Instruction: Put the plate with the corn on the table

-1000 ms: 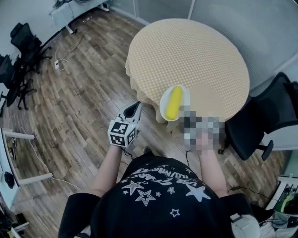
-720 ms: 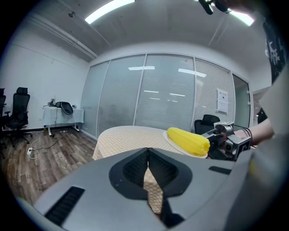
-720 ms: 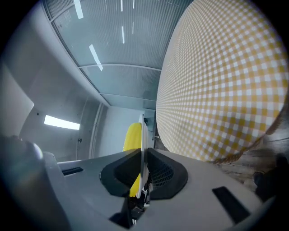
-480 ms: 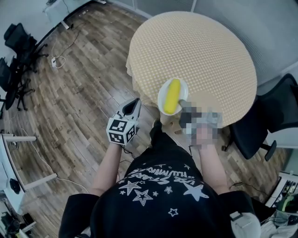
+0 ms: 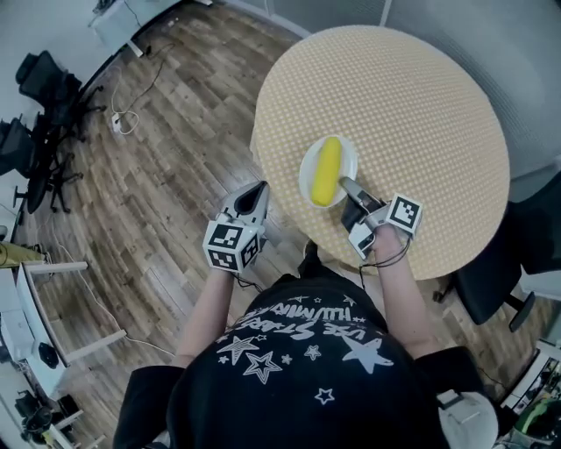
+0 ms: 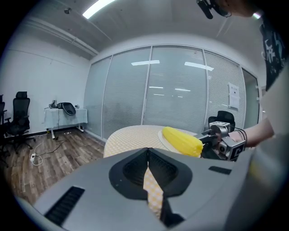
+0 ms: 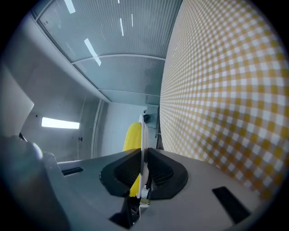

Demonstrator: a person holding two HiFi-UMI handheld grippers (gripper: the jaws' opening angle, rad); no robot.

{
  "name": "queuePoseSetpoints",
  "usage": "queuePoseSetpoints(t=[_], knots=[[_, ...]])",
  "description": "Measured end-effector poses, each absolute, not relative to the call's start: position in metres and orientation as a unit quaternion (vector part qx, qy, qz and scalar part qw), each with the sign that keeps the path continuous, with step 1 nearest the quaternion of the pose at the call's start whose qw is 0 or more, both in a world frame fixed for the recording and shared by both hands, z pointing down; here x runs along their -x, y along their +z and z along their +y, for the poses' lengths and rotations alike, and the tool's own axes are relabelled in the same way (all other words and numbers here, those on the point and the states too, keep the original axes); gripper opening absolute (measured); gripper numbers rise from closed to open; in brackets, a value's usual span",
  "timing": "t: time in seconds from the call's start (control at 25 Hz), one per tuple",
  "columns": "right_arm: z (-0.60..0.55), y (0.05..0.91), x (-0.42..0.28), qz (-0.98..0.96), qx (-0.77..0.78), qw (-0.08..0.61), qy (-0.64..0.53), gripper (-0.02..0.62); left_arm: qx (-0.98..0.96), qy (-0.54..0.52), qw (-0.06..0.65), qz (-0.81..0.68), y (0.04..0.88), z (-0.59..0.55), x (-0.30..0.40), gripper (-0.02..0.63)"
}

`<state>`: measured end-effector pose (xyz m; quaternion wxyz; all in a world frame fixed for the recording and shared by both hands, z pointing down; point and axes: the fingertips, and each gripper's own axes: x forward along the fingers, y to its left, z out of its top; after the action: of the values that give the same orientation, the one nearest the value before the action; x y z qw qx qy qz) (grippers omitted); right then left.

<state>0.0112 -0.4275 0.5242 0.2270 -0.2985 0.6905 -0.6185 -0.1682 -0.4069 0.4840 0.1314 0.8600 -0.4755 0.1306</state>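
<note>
A white plate (image 5: 308, 178) carrying a yellow corn cob (image 5: 329, 170) is over the near-left part of the round table (image 5: 412, 96), which has a yellow checked cloth. My right gripper (image 5: 348, 187) is shut on the plate's near rim. In the right gripper view the rim (image 7: 142, 131) runs edge-on between the jaws, with the corn (image 7: 132, 135) behind it. Whether the plate touches the cloth I cannot tell. My left gripper (image 5: 255, 193) hangs shut and empty over the floor beside the table's left edge. In the left gripper view, it faces the corn (image 6: 182, 140).
Black office chairs (image 5: 39, 79) stand at the far left. Another black chair (image 5: 526, 263) stands close to the table's right side. A white desk (image 5: 131, 17) is at the top left and cables (image 5: 123, 123) lie on the wood floor. A glass wall runs behind the table.
The right gripper has carried the plate with the corn from off the table's near edge inward over the cloth. The person has stepped closer to the table. The left gripper stays shut.
</note>
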Motion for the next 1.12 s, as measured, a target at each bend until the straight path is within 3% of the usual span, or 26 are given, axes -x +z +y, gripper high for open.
queuePoseSetpoints(t=[0.56, 1.12], knots=[[-0.492, 0.547, -0.009, 0.674, 0.309, 0.223, -0.632, 0.041, -0.853, 0.166, 0.145, -0.474, 0.494, -0.482, 0.178, 0.008], [-0.555, 0.554, 0.008, 0.630, 0.397, 0.270, -0.610, 0.041, -0.911, 0.185, 0.127, -0.345, 0.518, -0.598, 0.161, 0.008]])
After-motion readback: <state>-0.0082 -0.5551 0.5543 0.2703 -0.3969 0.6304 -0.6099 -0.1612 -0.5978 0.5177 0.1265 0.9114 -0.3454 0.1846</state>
